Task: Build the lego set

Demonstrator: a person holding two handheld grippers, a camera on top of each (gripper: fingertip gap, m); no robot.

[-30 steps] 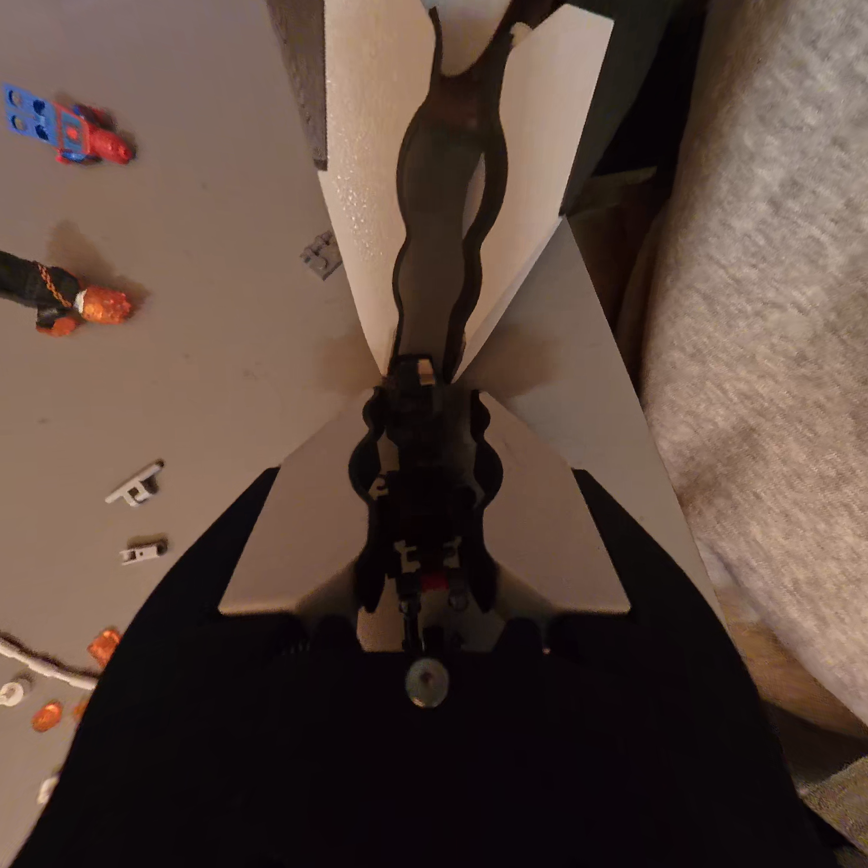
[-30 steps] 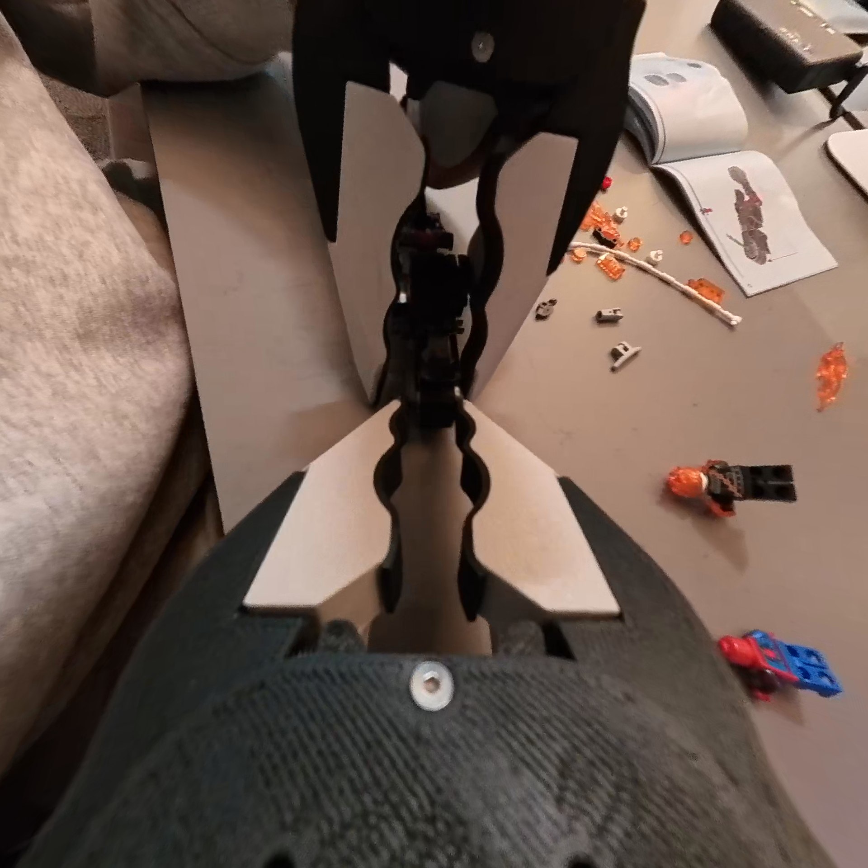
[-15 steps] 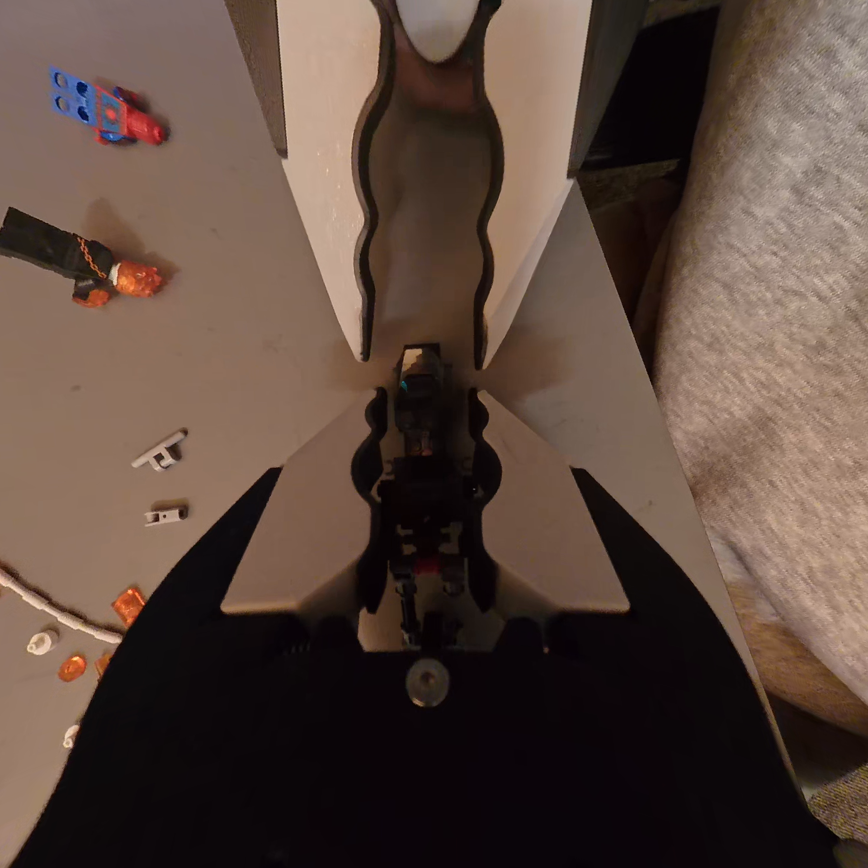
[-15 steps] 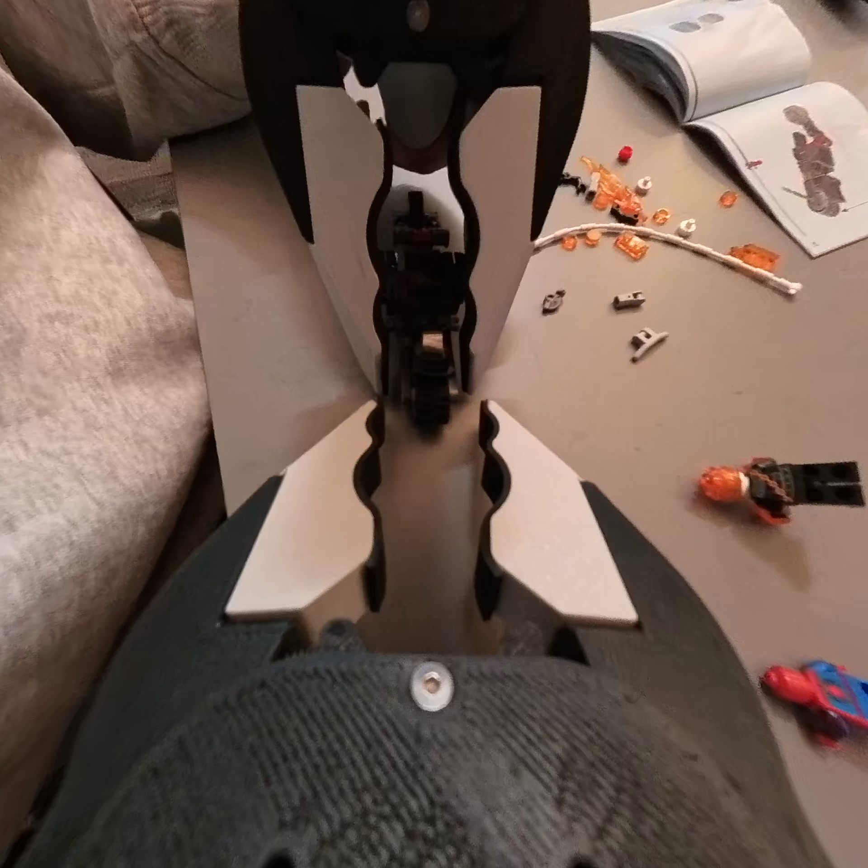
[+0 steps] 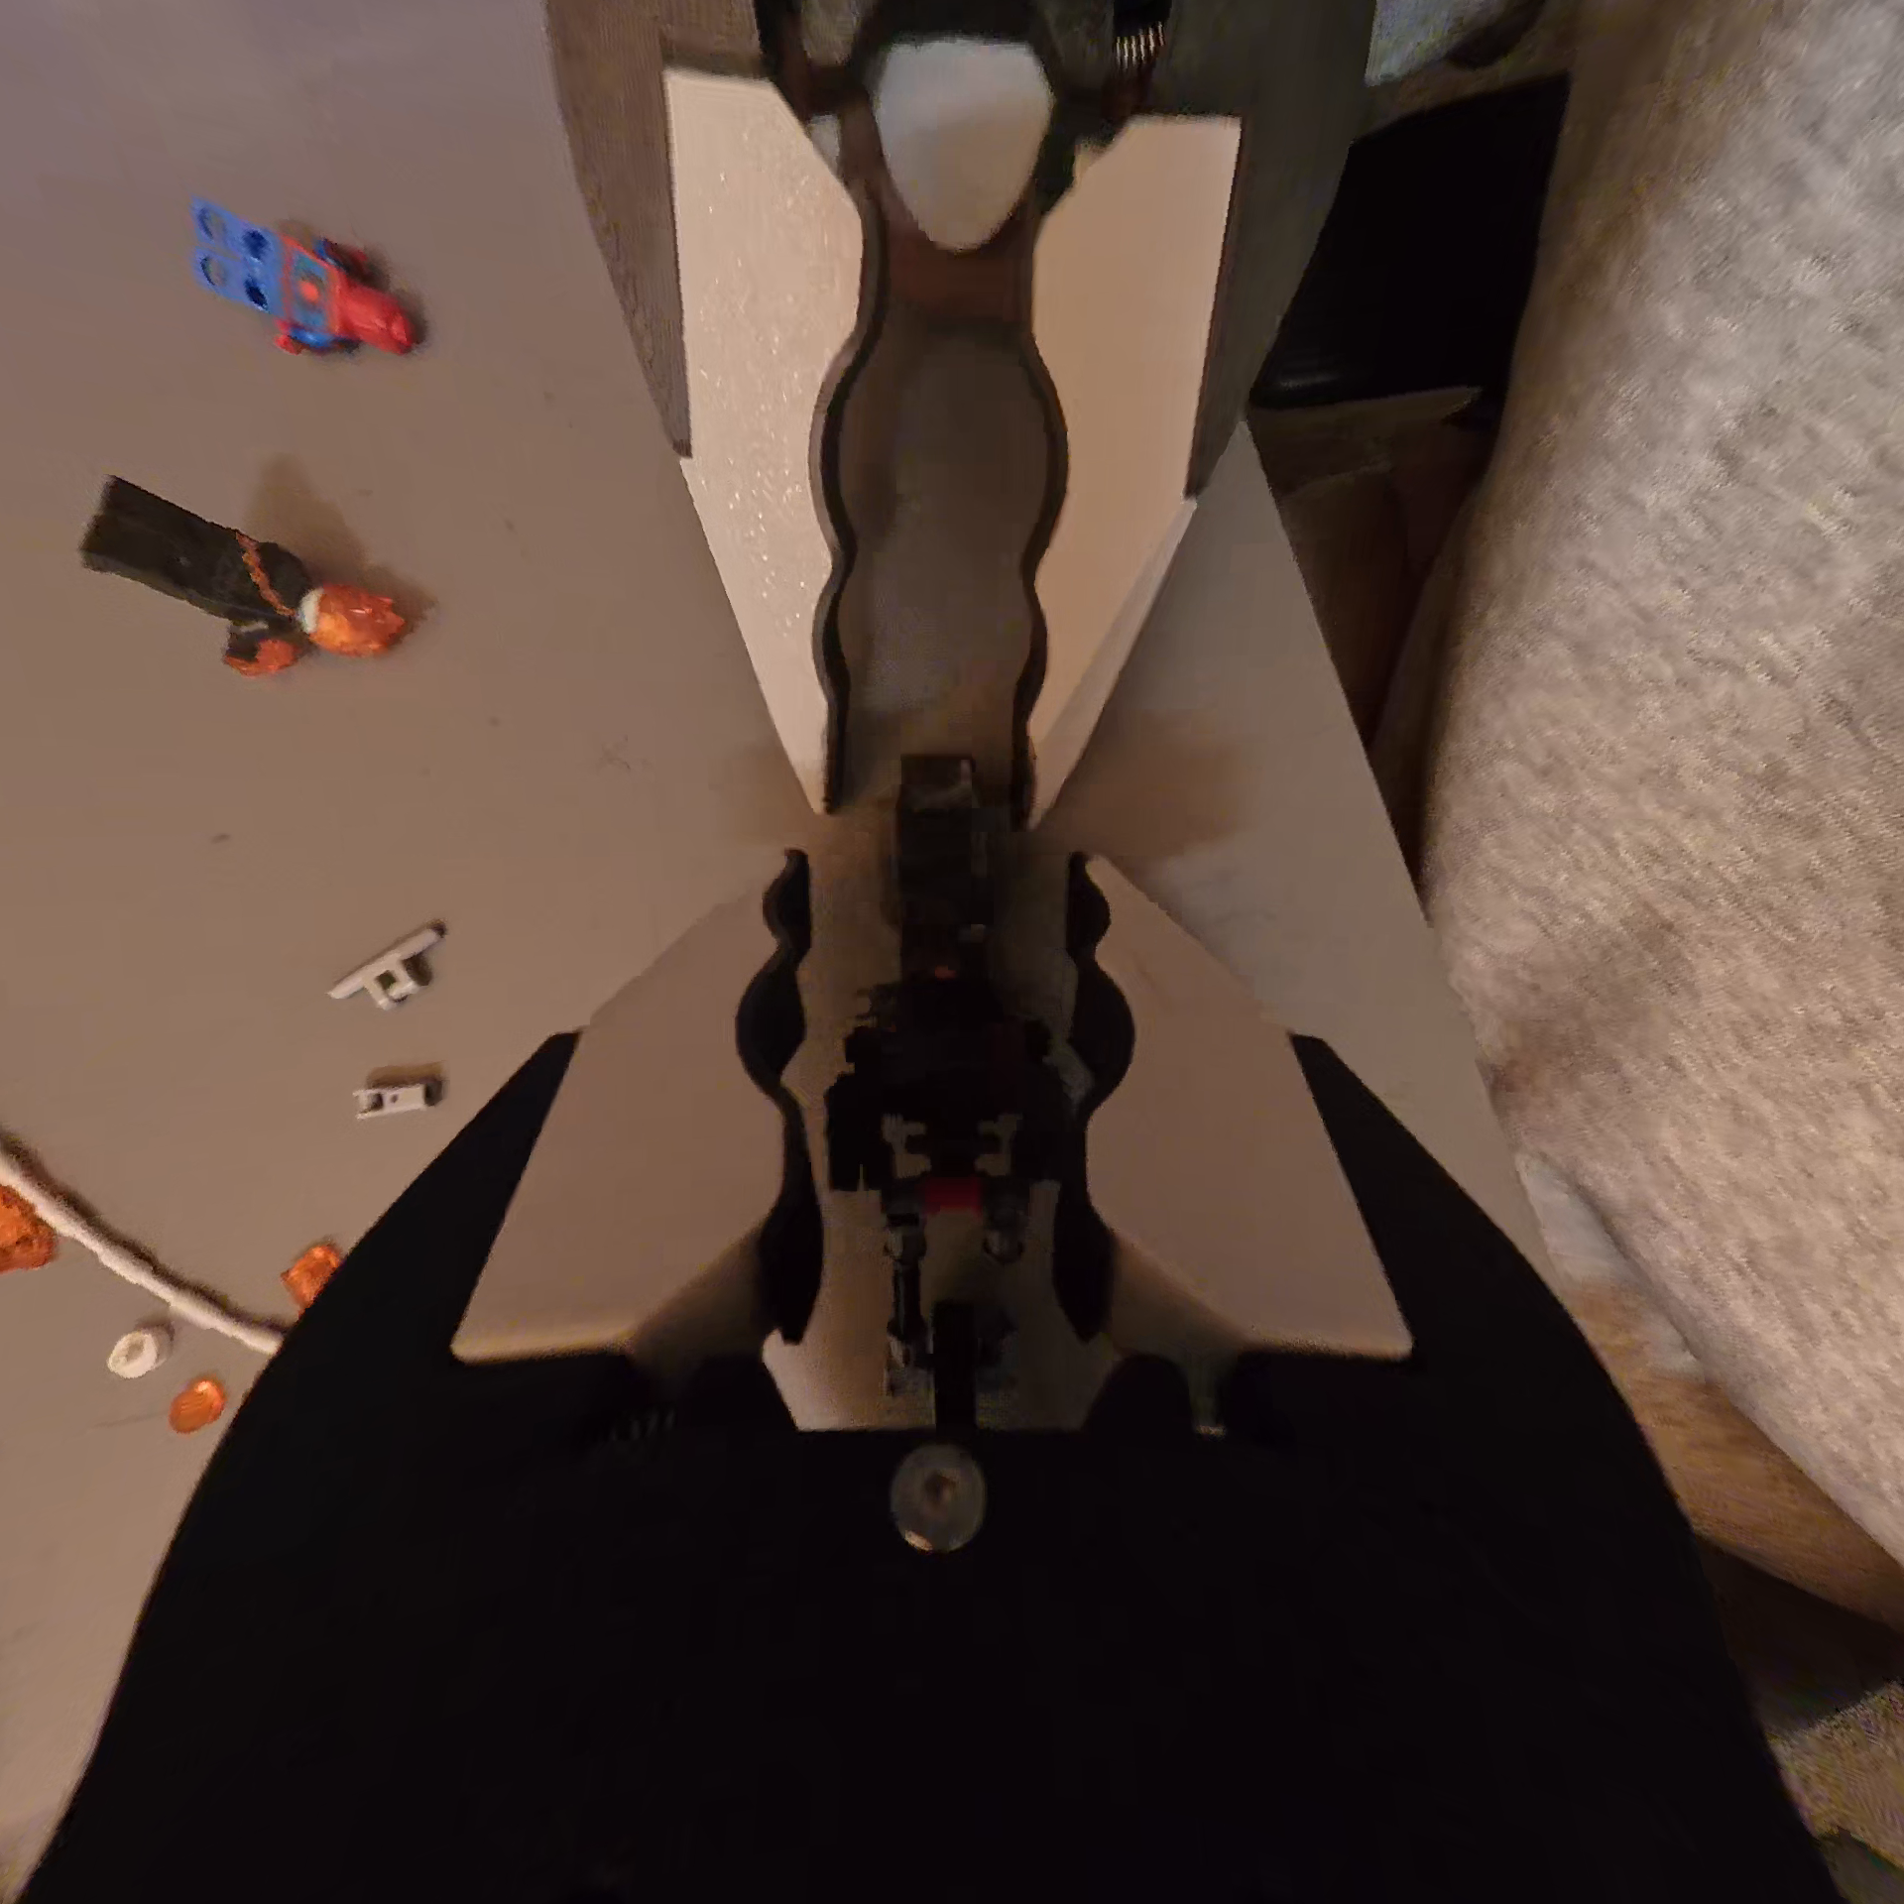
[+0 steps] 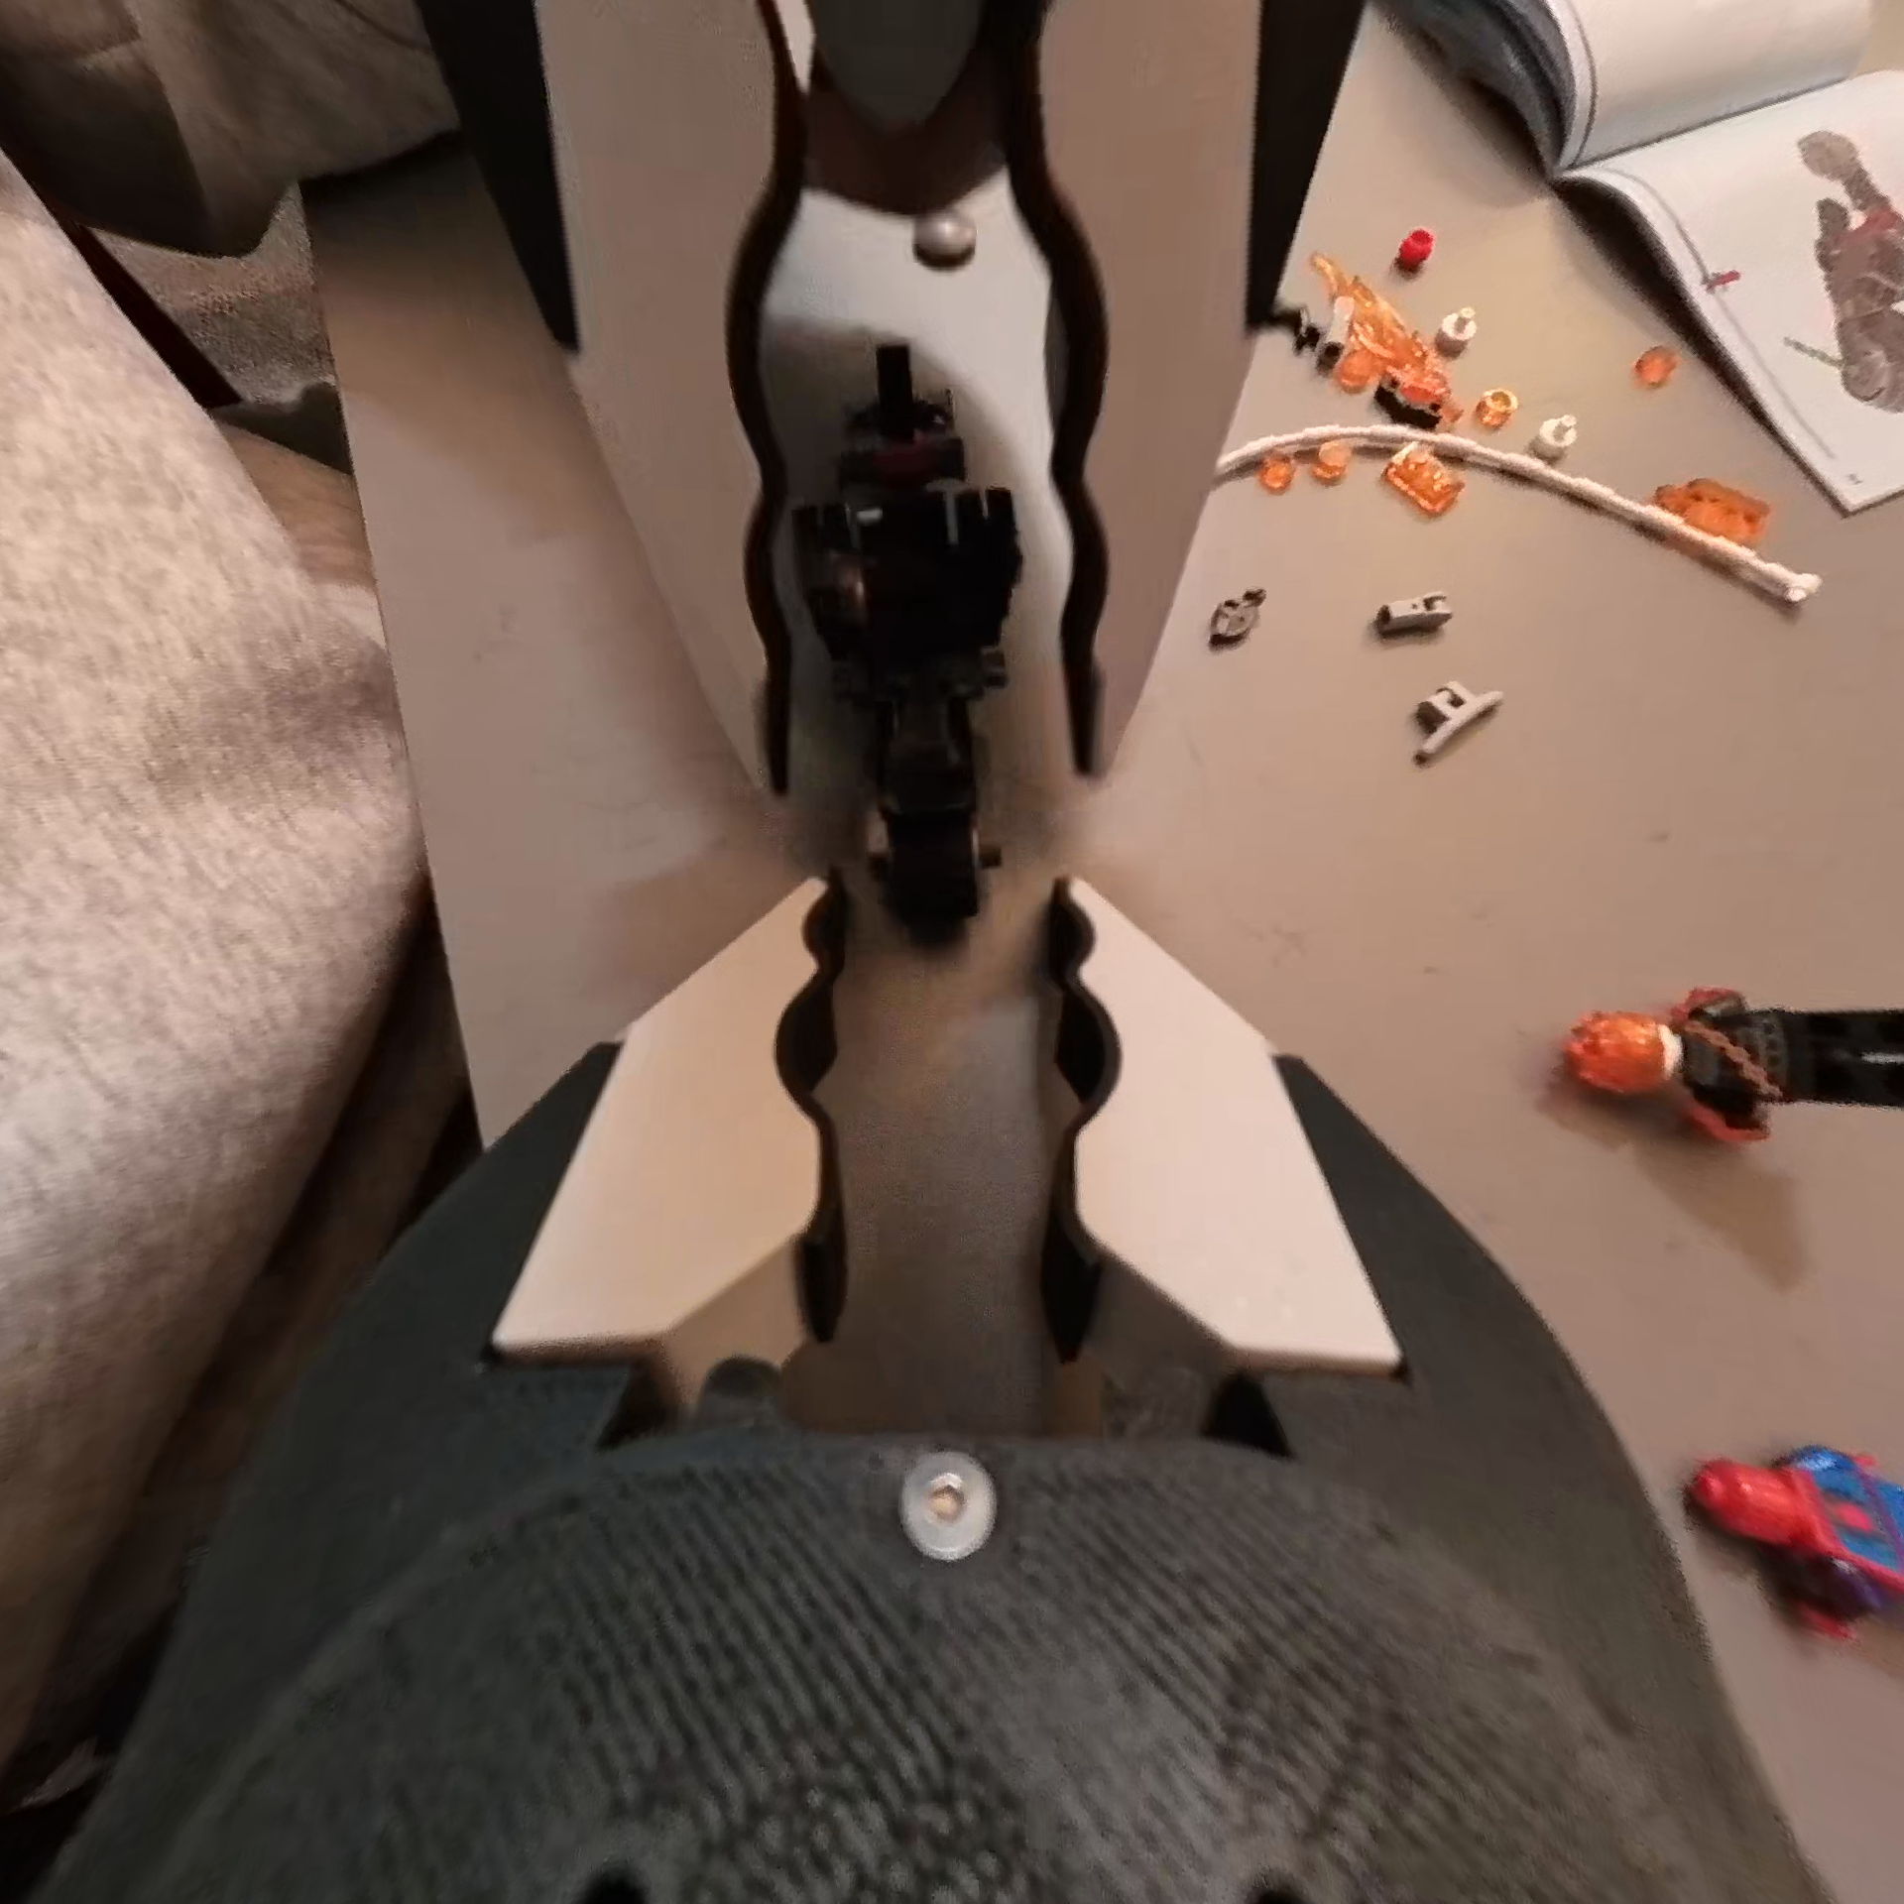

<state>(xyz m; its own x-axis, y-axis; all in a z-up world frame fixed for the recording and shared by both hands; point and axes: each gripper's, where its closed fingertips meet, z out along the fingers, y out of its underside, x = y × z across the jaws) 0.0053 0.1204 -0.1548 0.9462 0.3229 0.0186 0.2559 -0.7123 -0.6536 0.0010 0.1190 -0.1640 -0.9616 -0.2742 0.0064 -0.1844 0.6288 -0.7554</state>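
Observation:
A black lego motorcycle build (image 5: 948, 1082) with a small red piece lies lengthwise between the fingers of my left gripper (image 5: 938, 865), which is shut on it low over the table. In the right wrist view the build (image 6: 907, 577) sits inside the left gripper (image 6: 927, 773), its wheel end pointing at me. My right gripper (image 6: 948, 896) is open and empty, tip to tip with the left one, with the wheel just beyond its fingertips. It faces me in the left wrist view (image 5: 927, 799).
On the grey table (image 6: 1339, 1030) lie a flame-headed minifigure (image 6: 1700, 1061), a red and blue minifigure (image 6: 1793, 1535), small grey parts (image 6: 1453, 711), a white string (image 6: 1494, 474) among orange pieces (image 6: 1391, 361), and an open booklet (image 6: 1752, 206). A grey couch (image 6: 155, 721) borders the table edge.
My right gripper has opened and let go of the build's wheel end. The left gripper keeps the build. Both grippers have shifted a little over the table.

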